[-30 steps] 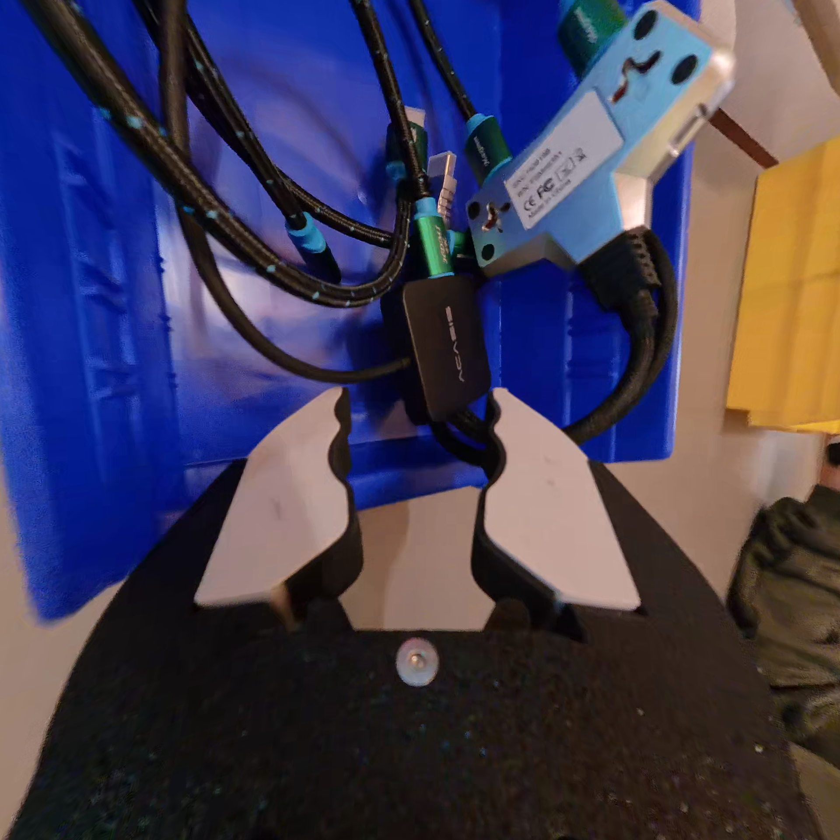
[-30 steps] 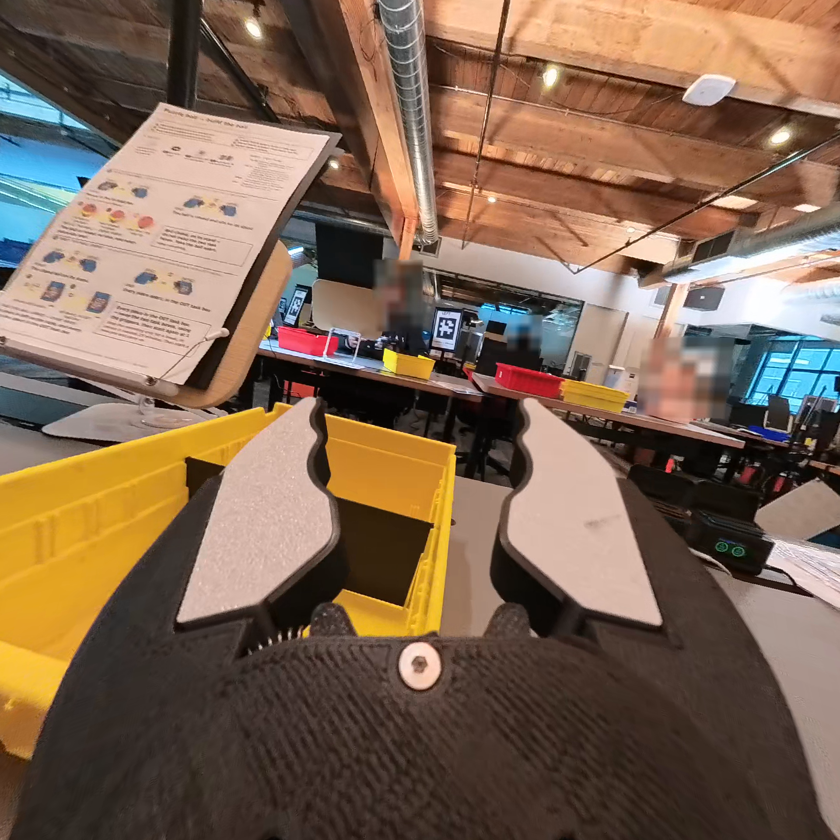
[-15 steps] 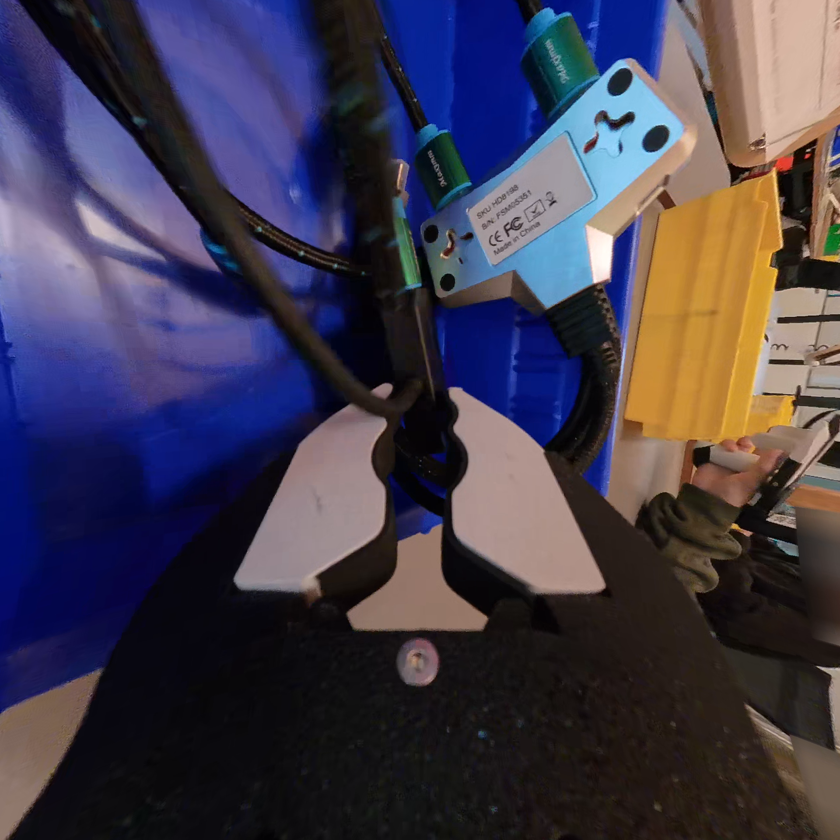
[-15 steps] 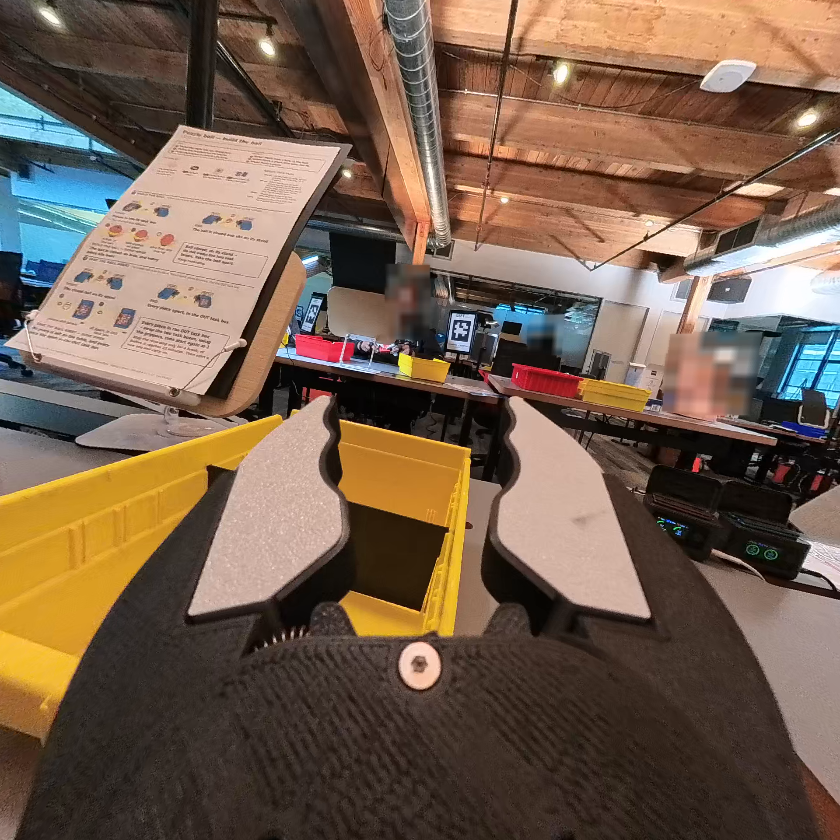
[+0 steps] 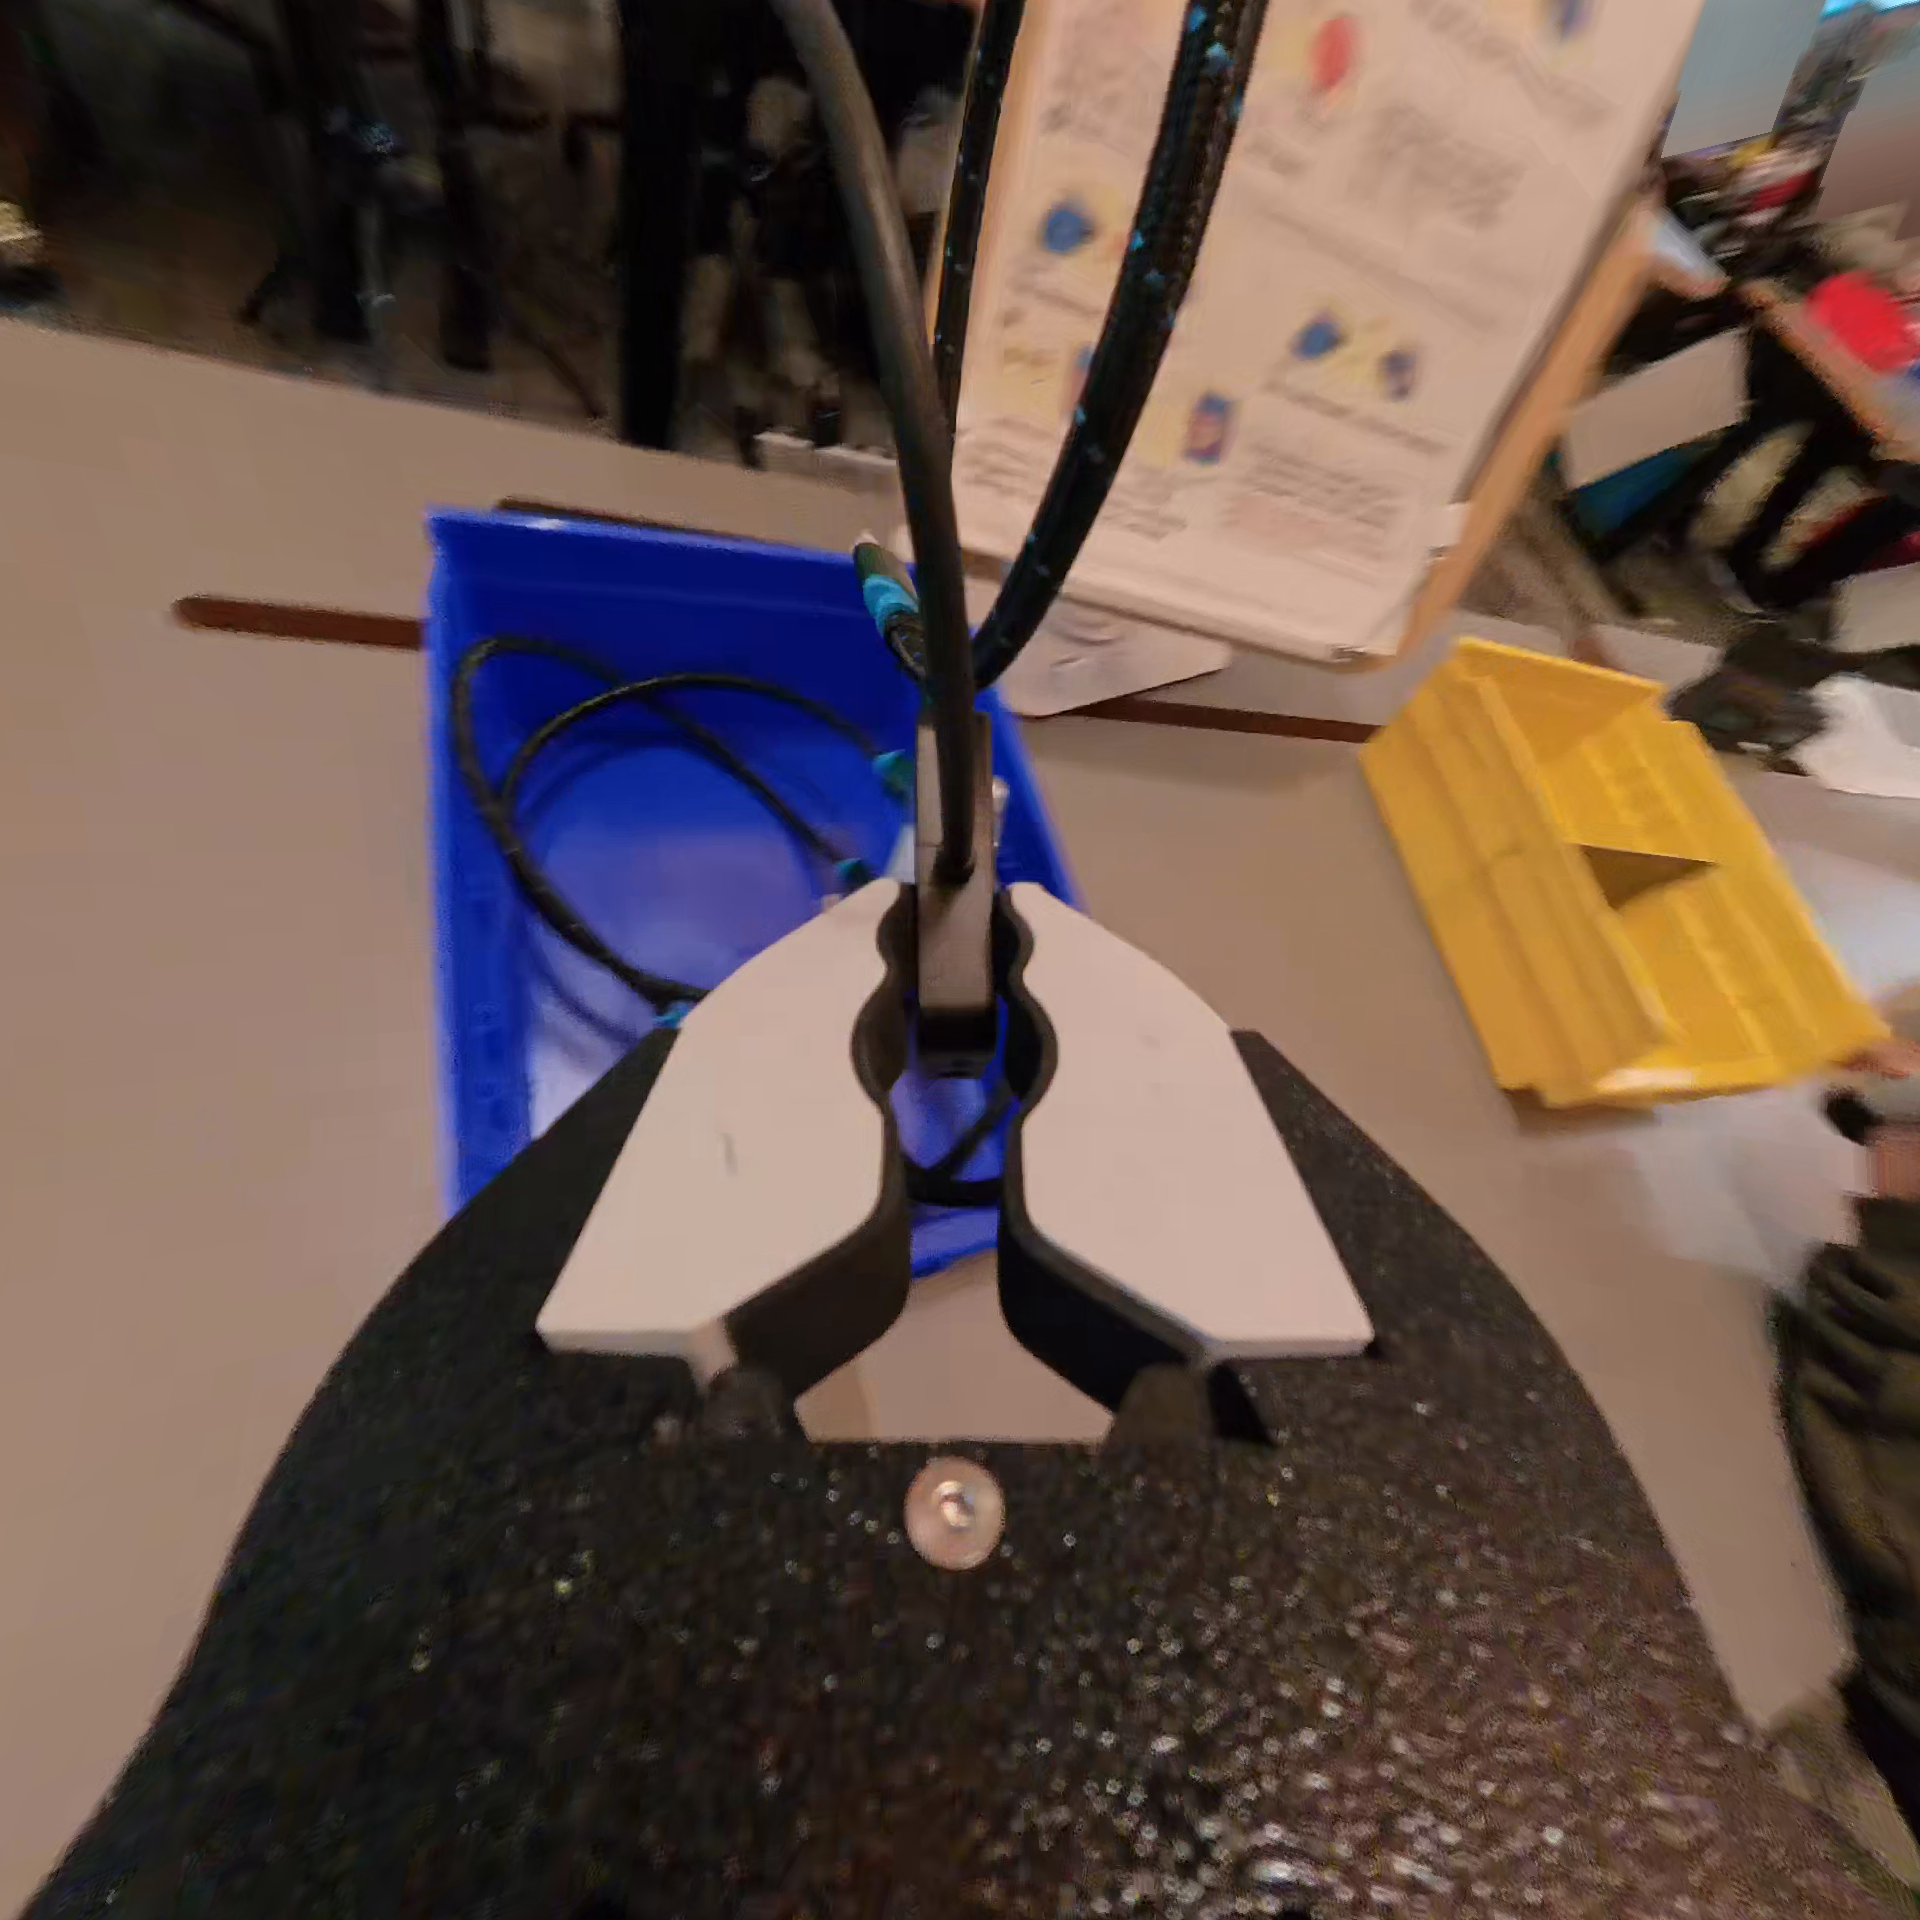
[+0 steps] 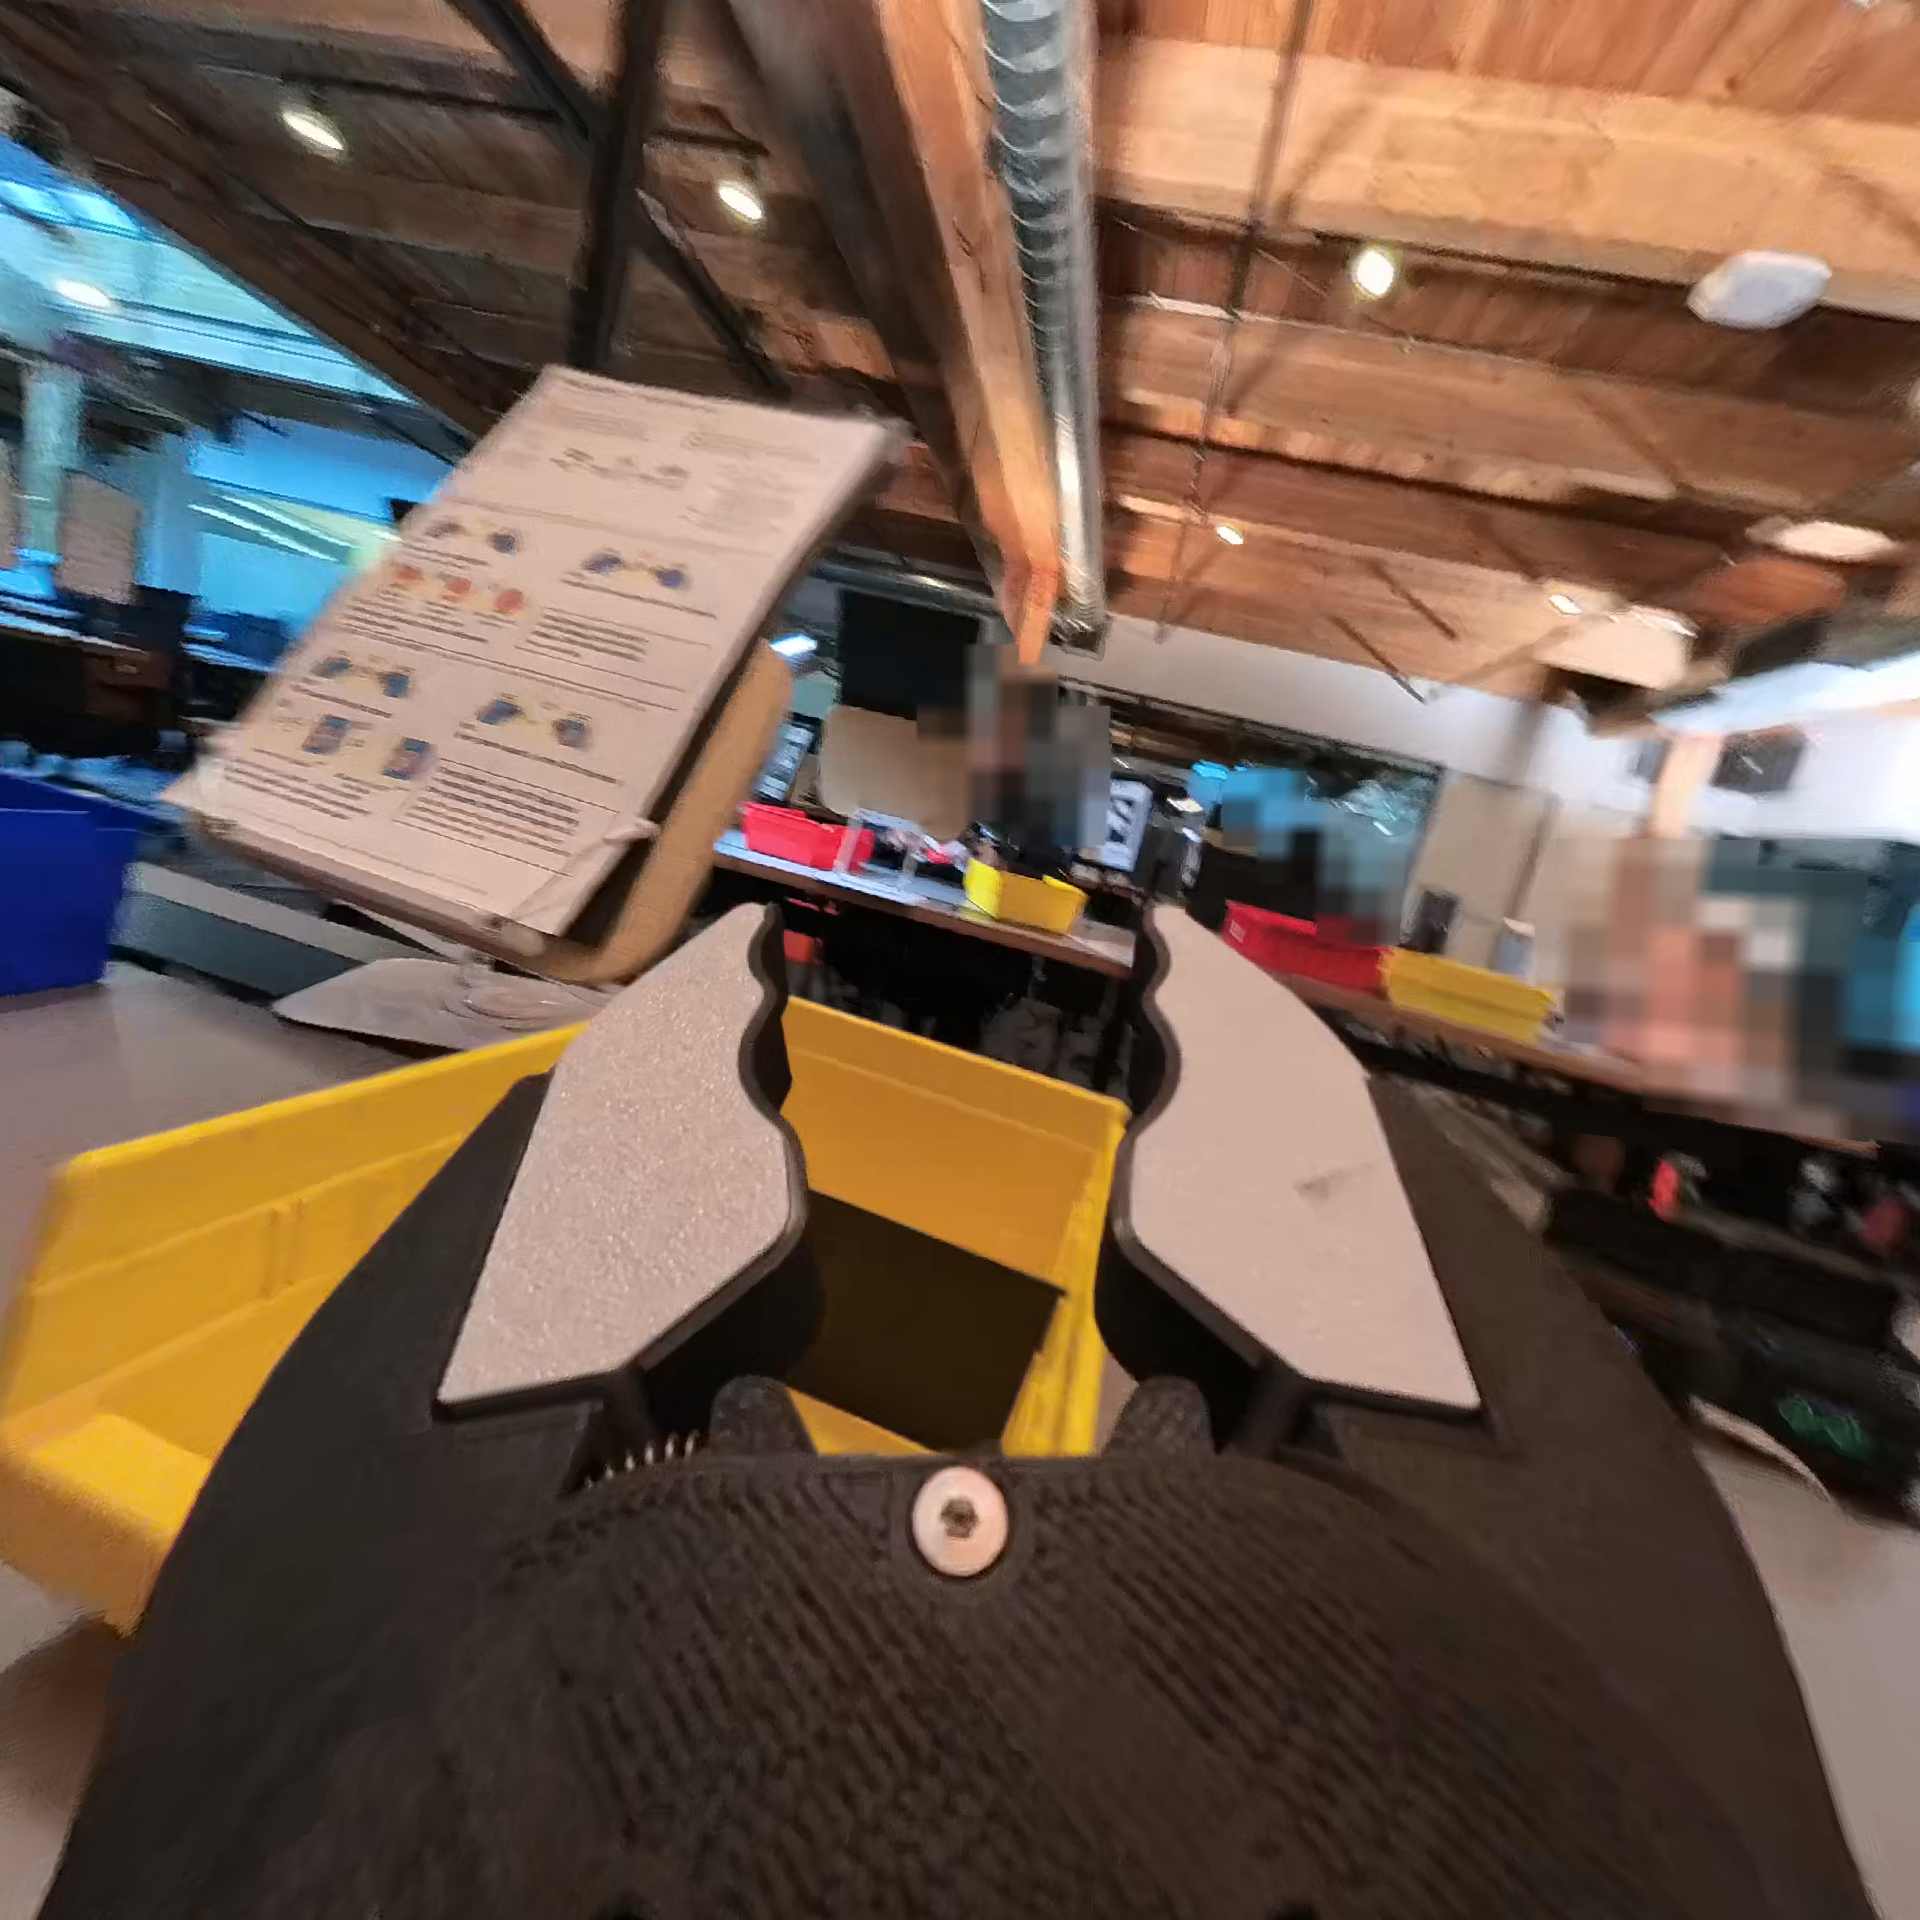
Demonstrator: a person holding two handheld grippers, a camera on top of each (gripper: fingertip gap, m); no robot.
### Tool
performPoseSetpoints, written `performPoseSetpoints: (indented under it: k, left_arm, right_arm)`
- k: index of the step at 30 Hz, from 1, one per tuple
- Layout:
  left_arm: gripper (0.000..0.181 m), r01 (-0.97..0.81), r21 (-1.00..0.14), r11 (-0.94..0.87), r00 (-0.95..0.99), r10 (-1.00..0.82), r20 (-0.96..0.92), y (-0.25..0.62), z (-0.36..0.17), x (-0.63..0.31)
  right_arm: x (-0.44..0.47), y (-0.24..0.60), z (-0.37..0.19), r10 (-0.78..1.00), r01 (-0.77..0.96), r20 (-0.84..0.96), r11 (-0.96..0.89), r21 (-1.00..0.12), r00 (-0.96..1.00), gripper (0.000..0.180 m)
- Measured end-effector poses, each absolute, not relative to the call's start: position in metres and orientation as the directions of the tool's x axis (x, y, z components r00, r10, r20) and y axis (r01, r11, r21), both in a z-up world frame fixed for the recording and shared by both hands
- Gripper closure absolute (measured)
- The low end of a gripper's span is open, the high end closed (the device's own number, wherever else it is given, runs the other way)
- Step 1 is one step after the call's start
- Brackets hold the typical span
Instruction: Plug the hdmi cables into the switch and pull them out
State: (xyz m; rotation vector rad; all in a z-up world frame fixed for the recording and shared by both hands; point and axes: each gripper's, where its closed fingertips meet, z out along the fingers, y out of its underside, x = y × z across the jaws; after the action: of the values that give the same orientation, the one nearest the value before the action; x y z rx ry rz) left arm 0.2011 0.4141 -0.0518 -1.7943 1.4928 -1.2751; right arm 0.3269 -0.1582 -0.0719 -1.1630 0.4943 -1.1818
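Note:
My left gripper (image 5: 951, 904) is shut on a small black box (image 5: 951, 821), held edge-on between the fingertips above the blue bin (image 5: 665, 582). A smooth black cable (image 5: 894, 260) and a braided black cable (image 5: 1132, 343) run from it out of the top of the left wrist view. A green plug (image 5: 883, 597) hangs beside them. Another braided cable (image 5: 499, 810) lies coiled in the blue bin. The silver switch is out of view. My right gripper (image 6: 956, 935) is open and empty over a yellow bin (image 6: 260, 1226).
A printed sheet on a wooden stand (image 5: 1351, 260) stands behind the blue bin, also in the right wrist view (image 6: 540, 665). The yellow bin (image 5: 1621, 894) lies to the right on the grey table (image 5: 208, 935). A sleeve (image 5: 1860, 1382) shows at the right edge.
My left gripper closed on the black box and lifted it, with its cables, up out of the blue bin. The silver switch left the view. My right gripper stayed open and shifted slightly.

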Motion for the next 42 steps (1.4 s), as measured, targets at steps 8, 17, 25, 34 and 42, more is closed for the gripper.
performPoseSetpoints:
  k: [8, 17, 25, 34, 42]
  left_arm:
    - [0.167, -0.686, -0.69, -0.232, -0.409, -0.662, 0.629, 0.258, -0.053, 0.169]
    - [0.167, -0.846, -0.523, -0.102, -0.452, -0.382, 0.806, 0.146, -0.097, 0.146]
    - [0.165, -0.848, -0.526, -0.066, -0.472, -0.356, 0.806, 0.131, -0.1, 0.139]
    - [0.123, -0.223, -0.962, 0.159, -0.715, -0.697, 0.051, 0.148, -0.077, 0.149]
    - [0.084, -0.335, -0.826, 0.453, -0.748, -0.661, -0.059, 0.151, -0.144, 0.147]
  right_arm:
    - [0.209, 0.02, -0.042, -0.437, 0.71, 0.659, -0.063, -0.702, 0.613, 0.108]
    - [0.18, 0.104, -0.105, -0.205, 0.876, 0.948, -0.372, -0.307, 0.245, 0.121]
    - [0.173, 0.112, -0.108, -0.226, 0.891, 0.973, -0.43, -0.144, 0.048, 0.165]
    - [0.19, 0.107, -0.105, -0.294, 0.844, 0.954, -0.498, -0.2, 0.053, 0.168]
    - [0.172, 0.116, -0.124, -0.126, 0.903, 0.991, -0.429, -0.007, -0.052, 0.168]
